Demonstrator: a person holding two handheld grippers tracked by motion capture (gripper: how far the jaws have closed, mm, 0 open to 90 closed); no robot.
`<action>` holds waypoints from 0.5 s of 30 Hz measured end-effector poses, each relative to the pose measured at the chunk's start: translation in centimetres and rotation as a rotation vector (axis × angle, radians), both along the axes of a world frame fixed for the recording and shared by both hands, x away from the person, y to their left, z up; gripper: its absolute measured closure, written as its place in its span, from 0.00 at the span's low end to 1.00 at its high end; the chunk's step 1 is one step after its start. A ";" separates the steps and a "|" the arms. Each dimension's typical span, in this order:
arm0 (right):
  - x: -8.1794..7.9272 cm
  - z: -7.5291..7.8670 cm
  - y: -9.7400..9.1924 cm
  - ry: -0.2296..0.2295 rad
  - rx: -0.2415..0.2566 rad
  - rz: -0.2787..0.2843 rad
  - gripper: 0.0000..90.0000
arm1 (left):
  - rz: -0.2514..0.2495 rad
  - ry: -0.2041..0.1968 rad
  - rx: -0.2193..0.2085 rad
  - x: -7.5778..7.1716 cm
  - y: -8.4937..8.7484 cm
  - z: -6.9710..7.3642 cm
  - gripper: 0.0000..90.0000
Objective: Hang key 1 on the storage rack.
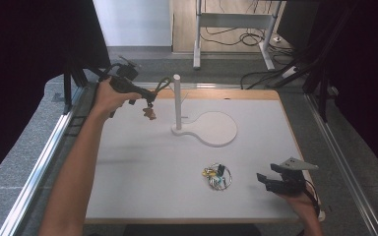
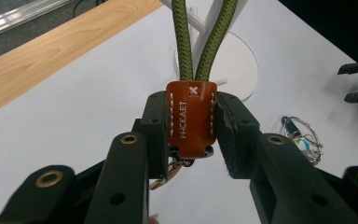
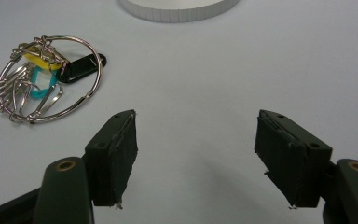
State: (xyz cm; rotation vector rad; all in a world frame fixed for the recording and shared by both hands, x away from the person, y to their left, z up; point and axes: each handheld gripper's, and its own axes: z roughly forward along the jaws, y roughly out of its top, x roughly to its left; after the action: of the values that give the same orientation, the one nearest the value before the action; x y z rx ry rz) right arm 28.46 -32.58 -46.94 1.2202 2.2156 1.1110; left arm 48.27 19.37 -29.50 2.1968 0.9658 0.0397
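My left gripper (image 1: 149,100) is held above the back left of the white table, shut on a brown leather tag (image 2: 191,119). A green cord loop (image 2: 182,42) rises from the tag toward the white post (image 1: 177,101) of a stand with a round base (image 1: 216,129). In the high view the loop (image 1: 163,84) reaches close to the post's upper part, and a small brown charm (image 1: 149,114) hangs below the jaws. My right gripper (image 1: 266,181) rests low at the front right, open with nothing between its pads (image 3: 116,154).
A metal key ring (image 1: 216,176) with a black fob, yellow and teal pieces lies on the table, left of the right gripper (image 3: 196,154). The white board (image 1: 142,167) has a wooden strip at its far edge. Metal rails run along both sides.
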 end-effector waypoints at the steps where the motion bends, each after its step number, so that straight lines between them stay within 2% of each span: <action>1: 0.0 0.0 0.0 0.001 -0.002 0.002 0.34 | 0.001 0.001 -0.003 0.2 0.0 0.0 0.74; 15: 0.0 0.0 -0.1 -0.002 -0.001 -0.001 0.34 | 0.010 0.027 -0.015 1.4 -0.2 -0.7 0.74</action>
State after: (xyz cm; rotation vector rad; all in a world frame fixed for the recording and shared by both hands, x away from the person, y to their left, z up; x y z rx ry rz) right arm 28.46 -32.64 -46.94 1.2193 2.2138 1.1107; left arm 49.69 19.17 -30.16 2.1843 0.9892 0.0078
